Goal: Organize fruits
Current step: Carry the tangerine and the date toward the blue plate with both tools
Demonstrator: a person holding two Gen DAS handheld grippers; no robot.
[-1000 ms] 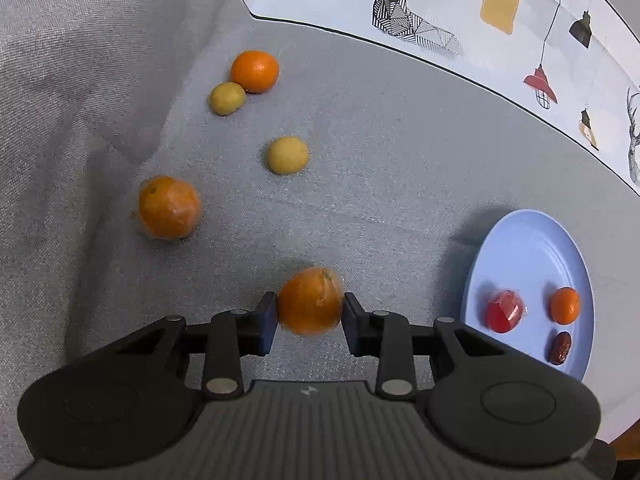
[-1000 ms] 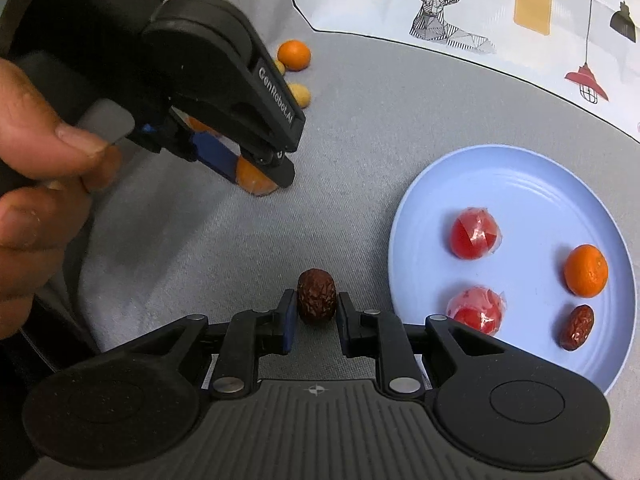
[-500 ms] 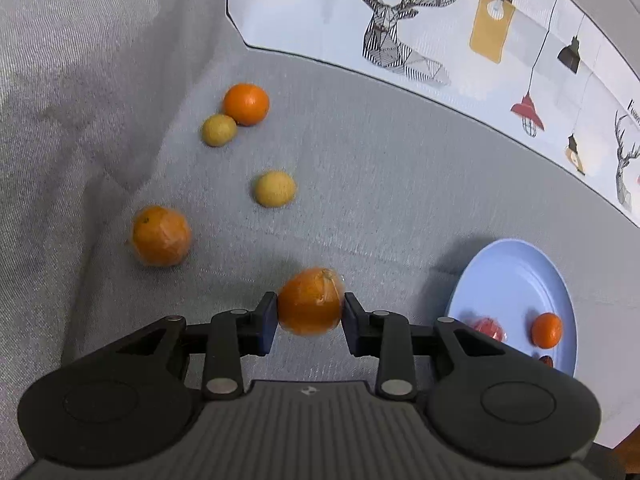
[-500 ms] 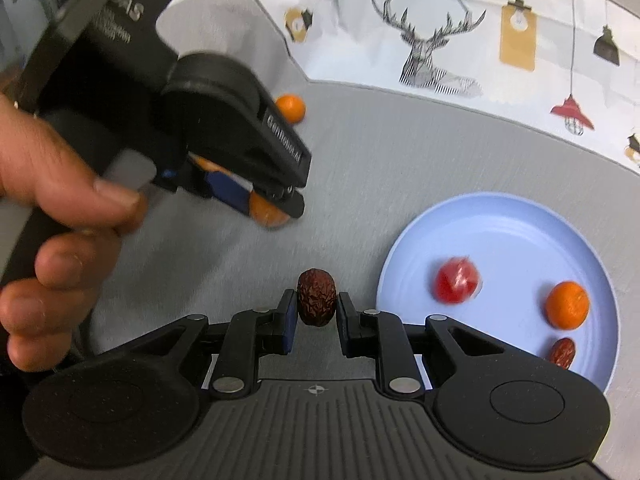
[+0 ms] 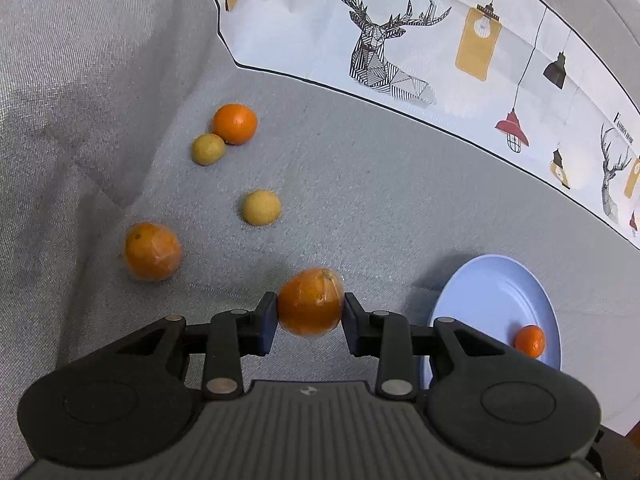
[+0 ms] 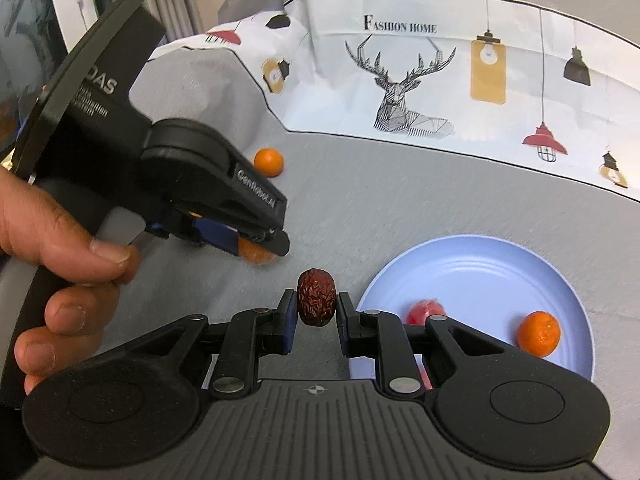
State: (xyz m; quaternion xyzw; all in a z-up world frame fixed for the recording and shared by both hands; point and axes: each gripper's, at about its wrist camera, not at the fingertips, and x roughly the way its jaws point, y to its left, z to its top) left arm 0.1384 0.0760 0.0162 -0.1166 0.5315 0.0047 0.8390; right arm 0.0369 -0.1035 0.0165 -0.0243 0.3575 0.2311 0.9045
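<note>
Wrinkled red date [image 6: 316, 297] sitting pinched between right gripper [image 6: 317, 308] pads, long axis upright across the grip, carried clear above grey cloth [image 6: 400, 200]. Wrapped orange [image 5: 311, 301] clamped in left gripper [image 5: 310, 312], pads pressing both flanks, stem end pointing up and slightly right.

Blue plate [image 6: 500, 264] lying ahead and to the right of both loads; already holding a small tangerine [image 6: 538, 333] and a red wrapped fruit [image 6: 426, 309], the latter partly hidden behind the right finger linkage. Date-bearing gripper looking nearer the plate rim; left gripper [image 6: 256, 248], gripped by a hand [image 6: 60, 264], hanging further off to the left.

Remaining on cloth: second wrapped orange [image 5: 152, 251], two yellowish round fruits [image 5: 261, 207] [image 5: 208, 149], and a bare orange [image 5: 234, 123] touching the farther yellow one.

Judging next: travelling rightward over the rim, date probably first.
</note>
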